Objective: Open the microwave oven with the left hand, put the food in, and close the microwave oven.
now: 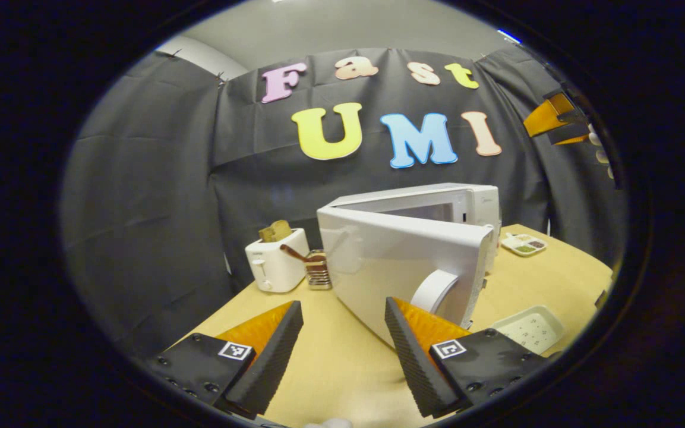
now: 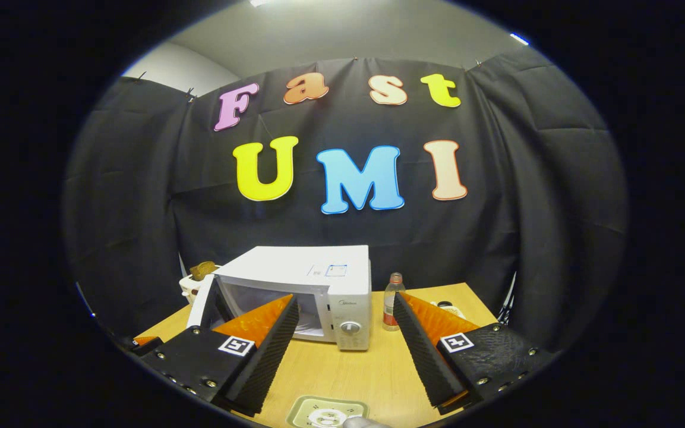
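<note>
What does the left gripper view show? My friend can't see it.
A white microwave sits on a wooden table with its door partly open. The open left gripper is just before it; a toaster stands at left.

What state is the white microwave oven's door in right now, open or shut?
Open. The white microwave oven has its white door swung out from the body in the left gripper view, and the right gripper view looks into its cavity.

In the left gripper view, the left gripper fills the bottom of the frame with its two fingers spread wide and nothing between them. In the right gripper view, the right gripper sits likewise at the bottom, fingers parted and empty. At the far right edge of the left gripper view, the right gripper appears again with pale fingers of a hand beside it.
</note>
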`<act>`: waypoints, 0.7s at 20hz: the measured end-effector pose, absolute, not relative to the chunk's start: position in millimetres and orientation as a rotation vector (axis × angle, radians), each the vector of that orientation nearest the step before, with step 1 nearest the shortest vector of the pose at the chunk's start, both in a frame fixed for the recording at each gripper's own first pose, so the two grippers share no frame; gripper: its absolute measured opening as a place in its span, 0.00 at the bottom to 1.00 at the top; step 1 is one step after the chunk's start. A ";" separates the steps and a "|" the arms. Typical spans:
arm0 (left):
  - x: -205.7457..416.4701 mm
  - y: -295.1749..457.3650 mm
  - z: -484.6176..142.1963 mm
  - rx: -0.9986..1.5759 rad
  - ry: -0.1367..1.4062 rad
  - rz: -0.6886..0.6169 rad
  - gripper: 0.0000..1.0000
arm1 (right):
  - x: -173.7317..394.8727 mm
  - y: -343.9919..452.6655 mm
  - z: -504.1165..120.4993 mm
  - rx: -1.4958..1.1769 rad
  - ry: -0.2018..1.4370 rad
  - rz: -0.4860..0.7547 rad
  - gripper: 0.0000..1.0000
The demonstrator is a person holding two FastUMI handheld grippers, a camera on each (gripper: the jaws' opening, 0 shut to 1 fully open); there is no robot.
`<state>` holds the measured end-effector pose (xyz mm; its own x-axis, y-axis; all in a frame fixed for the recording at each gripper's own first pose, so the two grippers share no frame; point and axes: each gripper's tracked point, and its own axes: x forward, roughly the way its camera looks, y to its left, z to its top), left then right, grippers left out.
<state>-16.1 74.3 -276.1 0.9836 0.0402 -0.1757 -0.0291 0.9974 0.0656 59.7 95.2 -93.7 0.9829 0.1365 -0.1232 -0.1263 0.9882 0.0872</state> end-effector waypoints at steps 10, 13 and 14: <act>60.5 -39.5 -282.4 0.058 0.157 -0.126 0.94 | 70.0 47.1 -89.9 0.074 0.120 0.061 0.98; 89.9 -54.6 -290.3 0.057 0.164 -0.142 0.94 | 73.4 32.3 -98.6 0.070 0.144 0.043 0.98; 98.7 -59.3 -292.9 0.063 0.166 -0.144 0.94 | 75.4 27.1 -103.5 0.067 0.153 0.035 0.98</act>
<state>98.7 -59.3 -292.9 0.9759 -0.1378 -0.1694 0.1482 0.9877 0.0502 75.4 27.1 -103.5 0.9878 0.0398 -0.1506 -0.0295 0.9971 0.0695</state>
